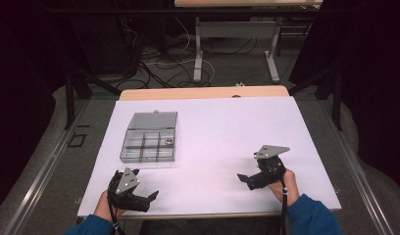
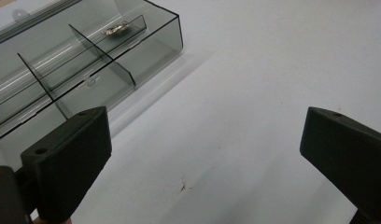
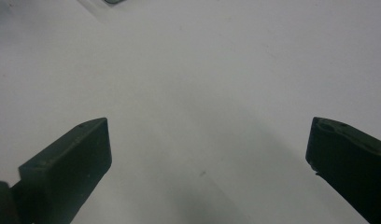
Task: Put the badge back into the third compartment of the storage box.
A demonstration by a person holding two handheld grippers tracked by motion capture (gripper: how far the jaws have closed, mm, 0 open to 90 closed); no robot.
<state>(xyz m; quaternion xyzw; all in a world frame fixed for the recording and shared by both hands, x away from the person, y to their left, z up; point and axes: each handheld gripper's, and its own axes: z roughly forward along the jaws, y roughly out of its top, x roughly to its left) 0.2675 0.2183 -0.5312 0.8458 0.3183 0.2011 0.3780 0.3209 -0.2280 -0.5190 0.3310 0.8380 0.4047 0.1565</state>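
White board [image 1: 212, 142] is laid over a table. Far left on it, a clear box [image 1: 149, 137] is seen, lid open, one small metal part [image 1: 169, 142] inside. Near left, the left gripper [image 1: 144, 199] is held with jaws apart; near right, the right gripper [image 1: 246, 180] likewise, both empty.

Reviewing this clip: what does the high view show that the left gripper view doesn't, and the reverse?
High view alone: the whole grey compartment box with its lid open at the back, the right hand-held gripper in the person's hand, the left hand-held gripper seen from outside, and cables on the floor beyond the table. Left gripper view alone: a close look at the box's dividers, a small brownish mark on the white surface, and its own jaws standing wide apart with nothing between them. Both: the box, the small metal piece in one compartment, and the white tabletop.
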